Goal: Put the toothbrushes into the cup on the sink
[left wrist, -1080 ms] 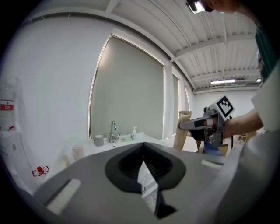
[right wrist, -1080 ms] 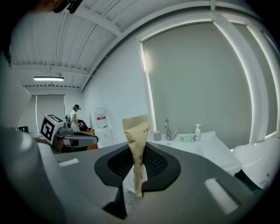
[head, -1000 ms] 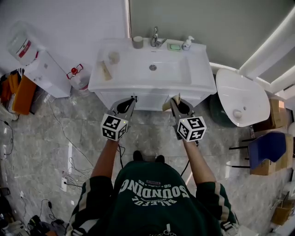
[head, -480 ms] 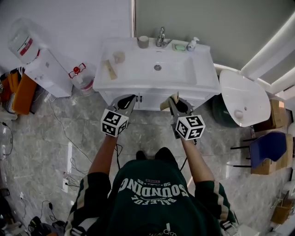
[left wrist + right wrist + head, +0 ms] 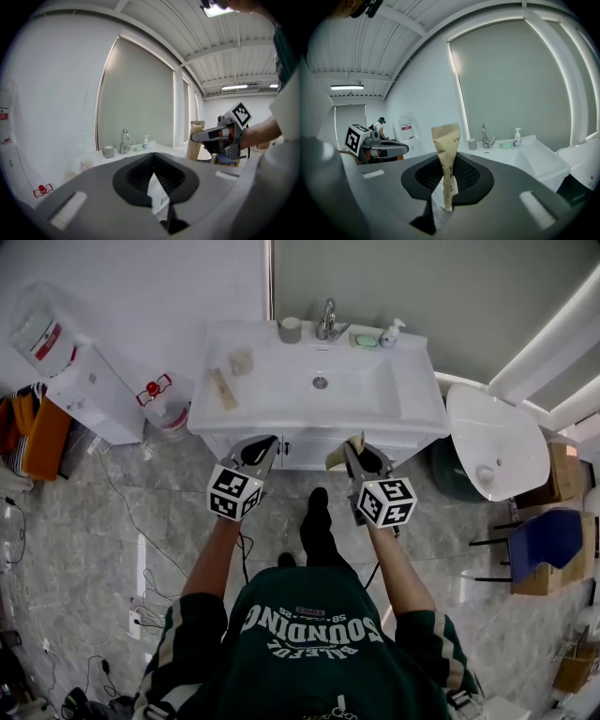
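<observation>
Packet (image 5: 446,140) clamped in right tongs (image 5: 448,187); head view shows only its tip

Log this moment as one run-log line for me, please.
stage: standing before sink | left tongs: shut, empty | right tongs: shut on paper-wrapped toothbrush

The sink (image 5: 412,407) is white. On it stand a grey cup (image 5: 290,330), a silver faucet (image 5: 326,319), a green soap dish (image 5: 362,337) and a white pump bottle (image 5: 390,330). A tan packet (image 5: 222,388) lies at the sink's left end.

The left gripper (image 5: 266,442) and right gripper (image 5: 356,446) are dark grey with black ribbed jaws. Each carries a white cube patterned with black squares. In the right jaws is a brown paper packet (image 5: 445,140) printed with dark letters.

The floor (image 5: 178,512) in front of the sink is grey, marbled tile. The shirt (image 5: 309,652) is dark green with white lettering.
</observation>
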